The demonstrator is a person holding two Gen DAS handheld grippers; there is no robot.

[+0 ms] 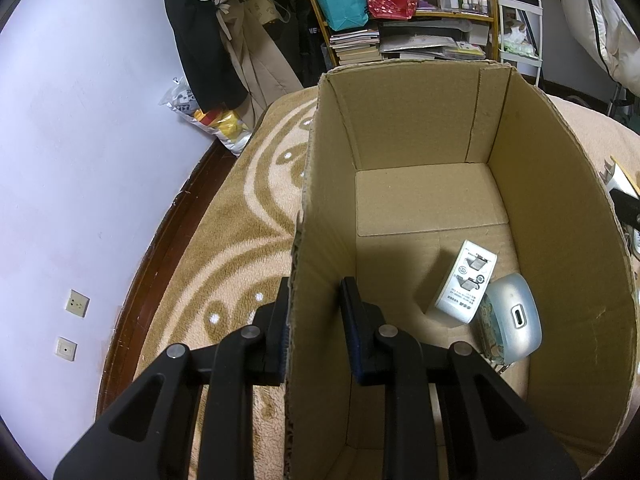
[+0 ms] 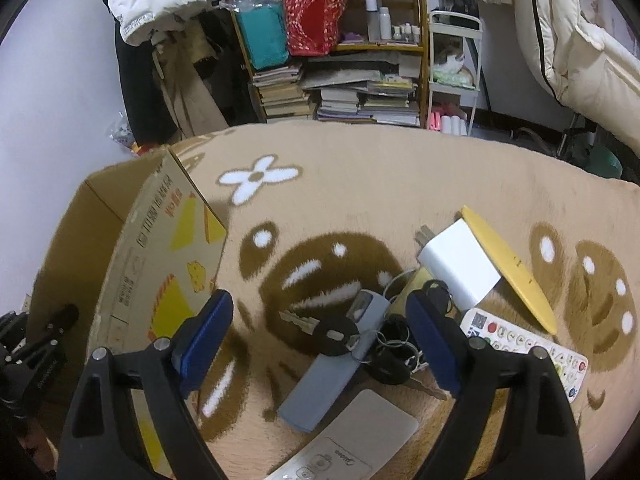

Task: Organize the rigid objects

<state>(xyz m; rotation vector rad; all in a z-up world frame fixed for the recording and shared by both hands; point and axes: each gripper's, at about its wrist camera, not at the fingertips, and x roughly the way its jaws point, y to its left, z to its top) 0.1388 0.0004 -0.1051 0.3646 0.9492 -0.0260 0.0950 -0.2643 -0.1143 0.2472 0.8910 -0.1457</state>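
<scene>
2 items already lie inside the cardboard box (image 1: 560, 200), and the rest of your sorting waits on the blanket (image 2: 400, 184) outside it. On the box floor, against its right wall, a white plug adapter (image 1: 464, 284) leans beside a pale blue rounded case (image 1: 514, 320), the 2 touching. Your left gripper (image 1: 316, 320) straddles the box's near left wall, 1 finger outside and 1 inside, partly parted; whether it pinches the card cannot be told. To the right of the box, your right gripper (image 2: 320, 320) hangs wide open and empty above a heap: a grey bar-shaped device (image 2: 332, 372), a bunch of keys (image 2: 336, 334), a white charger (image 2: 460, 268), a yellow oval plate (image 2: 508, 268), a white remote (image 2: 528, 352) and a second remote (image 2: 344, 452) at the frame's lower edge. By this count, most of the job remains.
</scene>
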